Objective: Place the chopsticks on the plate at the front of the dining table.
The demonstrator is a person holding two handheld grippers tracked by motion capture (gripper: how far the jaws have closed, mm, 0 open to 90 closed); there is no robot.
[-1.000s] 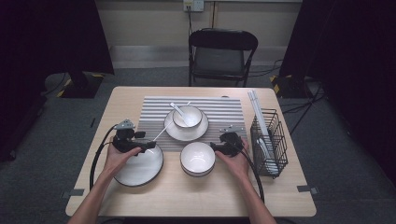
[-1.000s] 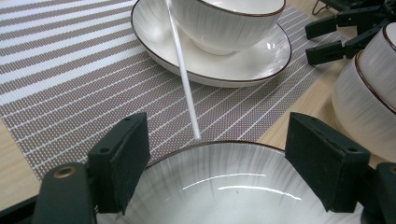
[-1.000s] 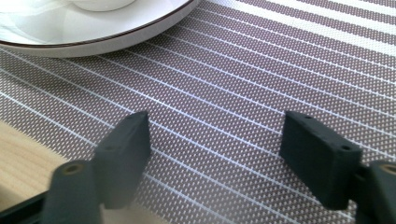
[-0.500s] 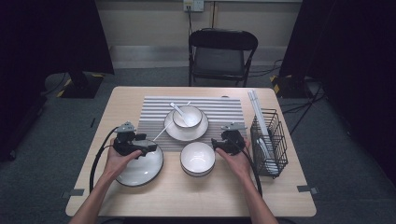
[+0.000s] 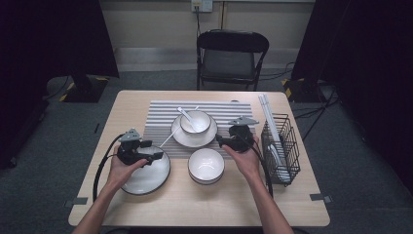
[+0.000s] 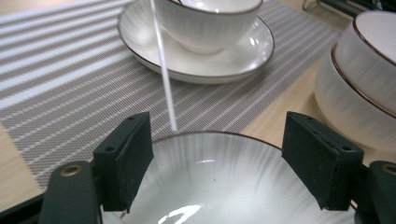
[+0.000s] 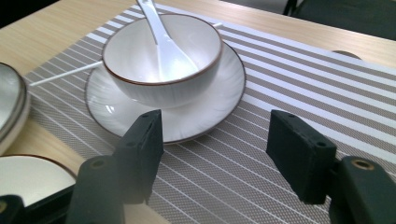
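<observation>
My left gripper (image 5: 154,156) (image 6: 217,140) hovers over the far rim of a white brown-rimmed plate (image 5: 146,181) (image 6: 224,191) at the front left, open; its jaws have just closed slightly with nothing pinched. My right gripper (image 5: 223,141) (image 7: 215,135) hangs open above the striped placemat (image 5: 229,113) (image 7: 289,93); its jaws have just been closing a little, with nothing between them. It points at a bowl (image 5: 196,122) (image 7: 161,60) holding a white spoon (image 7: 161,46) on a saucer (image 7: 215,109). A loose bowl (image 5: 206,165) (image 6: 359,79) sits between my hands.
A thin white chopstick (image 5: 168,138) (image 6: 163,70) (image 7: 65,73) lies on the mat from the saucer toward the plate. A black wire rack (image 5: 281,146) with white sticks stands at the right edge. A folding chair (image 5: 229,53) is beyond the table.
My right gripper has lifted off the table and moved up toward the mat and saucer. The left gripper has stayed over the plate.
</observation>
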